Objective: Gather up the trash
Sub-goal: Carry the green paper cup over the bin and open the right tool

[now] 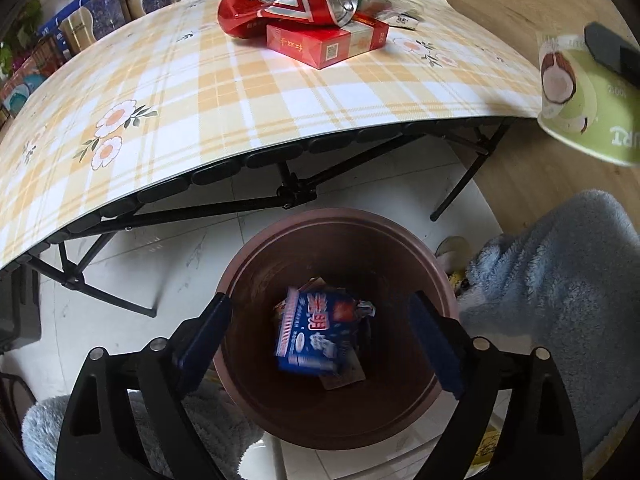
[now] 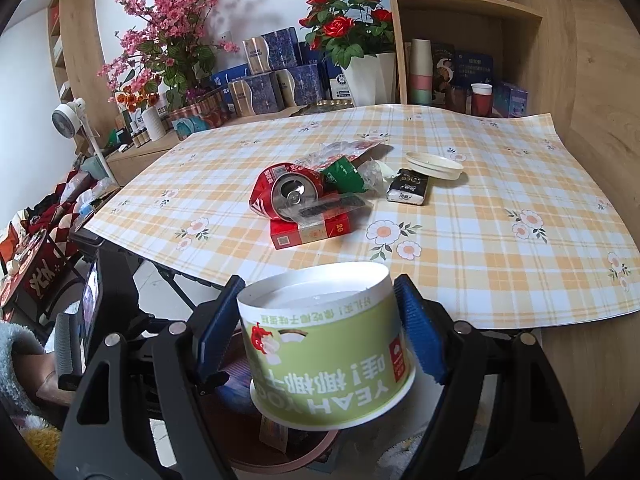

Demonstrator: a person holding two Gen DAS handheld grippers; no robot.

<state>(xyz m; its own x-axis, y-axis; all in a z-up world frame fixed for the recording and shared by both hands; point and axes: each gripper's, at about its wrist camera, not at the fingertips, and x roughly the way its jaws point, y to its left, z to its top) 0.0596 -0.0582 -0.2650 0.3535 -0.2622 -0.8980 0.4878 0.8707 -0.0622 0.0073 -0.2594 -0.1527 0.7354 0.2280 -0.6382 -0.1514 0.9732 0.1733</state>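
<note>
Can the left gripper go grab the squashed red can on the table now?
Probably yes. The left gripper is open and empty above the bin, where the blue box lies. The red can sits on top of the red pack, uncovered, and nothing on the table blocks the way.

Support: folding table [image 2: 500, 216] on black legs, covered by a yellow plaid cloth with daisy print.
Centre: red carton [image 2: 310, 232] laid flat; crushed red can [image 2: 286, 196] rested on it.
1 o'clock of can: green wrapper [image 2: 344, 178] and clear plastic film [image 2: 344, 150].
3 o'clock of can: small black packet [image 2: 410, 190]; white lid [image 2: 434, 164] just beyond it.
Floor: white tiles [image 1: 132, 256]; brown bin [image 1: 336, 320] stood below the table edge.
</note>
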